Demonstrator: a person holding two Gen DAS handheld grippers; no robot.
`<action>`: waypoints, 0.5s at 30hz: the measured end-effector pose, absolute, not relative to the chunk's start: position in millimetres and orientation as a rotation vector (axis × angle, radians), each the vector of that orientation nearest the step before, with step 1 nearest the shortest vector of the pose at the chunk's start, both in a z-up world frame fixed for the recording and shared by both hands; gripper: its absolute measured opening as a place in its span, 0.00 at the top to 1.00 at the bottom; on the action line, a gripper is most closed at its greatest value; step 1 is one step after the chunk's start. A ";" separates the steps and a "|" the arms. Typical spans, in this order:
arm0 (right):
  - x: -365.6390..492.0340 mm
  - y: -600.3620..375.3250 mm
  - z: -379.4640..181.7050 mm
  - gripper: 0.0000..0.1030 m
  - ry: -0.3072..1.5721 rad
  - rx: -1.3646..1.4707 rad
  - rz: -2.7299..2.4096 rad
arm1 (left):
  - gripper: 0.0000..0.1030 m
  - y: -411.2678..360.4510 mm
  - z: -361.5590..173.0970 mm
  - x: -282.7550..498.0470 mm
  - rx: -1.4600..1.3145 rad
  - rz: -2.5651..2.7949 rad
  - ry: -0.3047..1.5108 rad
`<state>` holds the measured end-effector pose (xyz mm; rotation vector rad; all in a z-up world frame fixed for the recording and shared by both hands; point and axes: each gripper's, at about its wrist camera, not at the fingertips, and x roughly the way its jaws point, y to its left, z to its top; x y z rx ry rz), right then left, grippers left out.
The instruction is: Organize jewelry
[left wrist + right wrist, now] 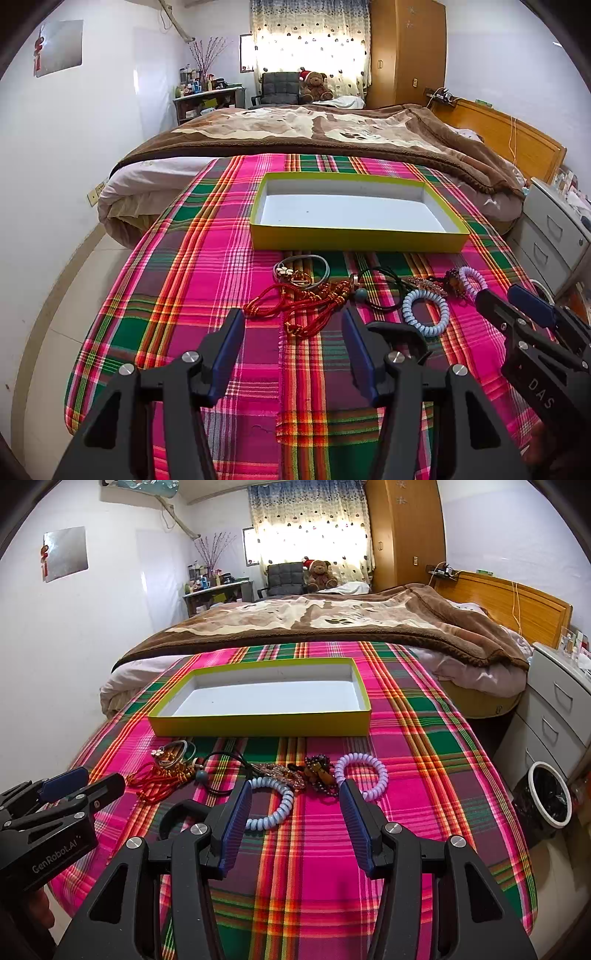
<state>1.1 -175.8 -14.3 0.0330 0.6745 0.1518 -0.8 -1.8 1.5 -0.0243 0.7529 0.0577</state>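
Observation:
A row of jewelry lies on the plaid cloth in front of a yellow-green box [354, 242] [258, 726] with a bare white inside. From left: grey bangles [301, 271], a red knotted cord [295, 314] [155, 779], a black cord [384, 288], a pale blue coil bracelet [424, 312] [271, 805], a brown beaded piece [317, 771] and a lilac coil bracelet [364, 775] [471, 278]. My left gripper [293, 325] stands open just short of the red cord, holding nothing. My right gripper [295, 794] stands open by the coil bracelets, nothing between its pads.
The plaid cloth [207, 295] covers the foot of a bed with a brown blanket [314, 125]. White drawers [554, 709] and a black-lined waste bin [546, 797] stand at the right. A tiled floor runs along the left wall.

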 end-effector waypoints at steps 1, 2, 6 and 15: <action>0.8 -175.3 -13.8 0.51 0.674 0.032 0.151 | 0.45 -1.7 1.8 -0.9 -0.027 0.056 0.752; 0.6 -175.4 -13.7 0.51 0.674 0.032 0.151 | 0.45 -1.8 1.9 -1.6 -0.027 0.056 0.751; 0.5 -175.5 -13.2 0.51 0.670 0.031 0.151 | 0.45 -2.3 2.6 -2.9 -0.027 0.058 0.749; -0.5 -176.1 -12.0 0.51 0.668 0.032 0.149 | 0.45 -2.9 4.4 -5.3 -0.024 0.065 0.744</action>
